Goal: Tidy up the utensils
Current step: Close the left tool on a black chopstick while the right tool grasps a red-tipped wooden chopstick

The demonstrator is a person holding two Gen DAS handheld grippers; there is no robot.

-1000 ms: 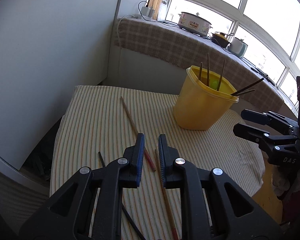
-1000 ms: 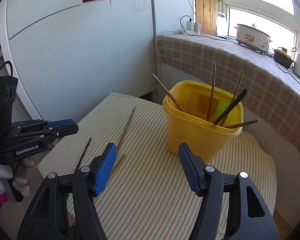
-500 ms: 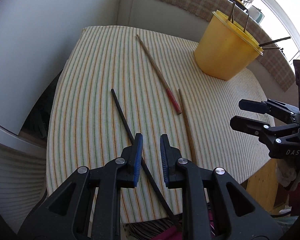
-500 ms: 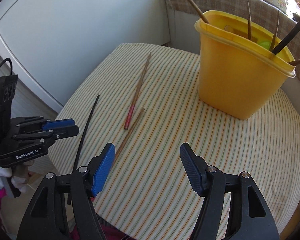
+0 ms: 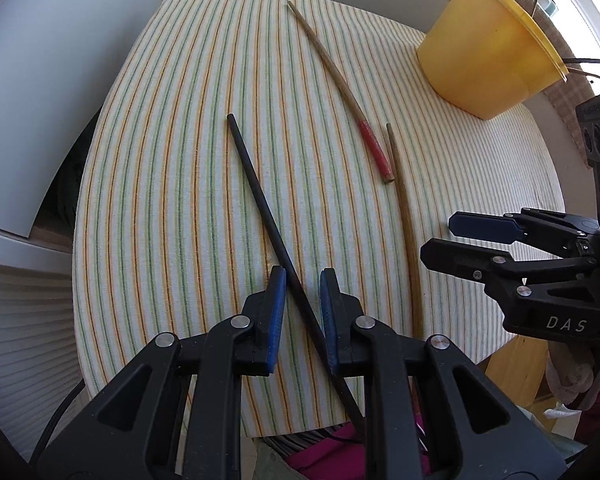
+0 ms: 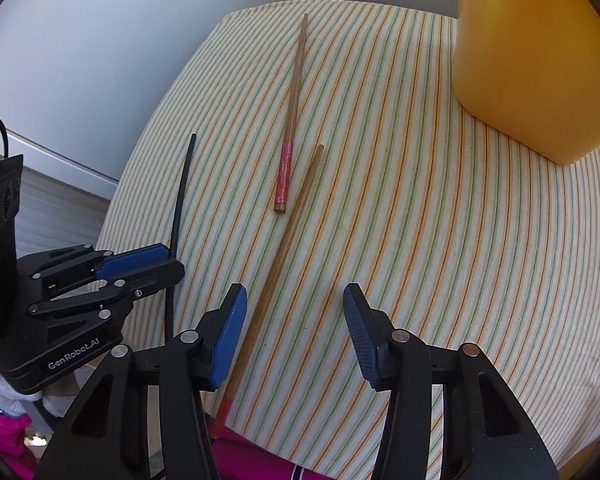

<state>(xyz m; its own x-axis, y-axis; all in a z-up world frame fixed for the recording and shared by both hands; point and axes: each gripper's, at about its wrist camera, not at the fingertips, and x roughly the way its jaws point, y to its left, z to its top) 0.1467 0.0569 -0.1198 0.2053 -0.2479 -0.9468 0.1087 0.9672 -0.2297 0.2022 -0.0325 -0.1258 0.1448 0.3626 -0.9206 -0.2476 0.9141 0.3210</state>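
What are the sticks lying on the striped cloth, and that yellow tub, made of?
Black chopstick: smooth, matte and uniformly dark, probably plastic or lacquered wood; the look leaves it open. Red-ended chopstick: brown with visible grain, likely wood or bamboo, its end painted red. Plain brown chopstick: the same woody look, unpainted where it shows. Yellow tub: glossy, slightly translucent, most likely plastic.

The left gripper point(image 5: 302, 276) pointed steeply down, its blue pads narrowly parted and pressing on nothing. To its right, the right gripper point(image 6: 294, 296) tipped down at much the same angle, jaws wider and closing, nothing clamped between them. Each tool showed in the other's view, the two side by side and apart. A gloved hand point(image 5: 572, 376) wrapped the right gripper's handle.
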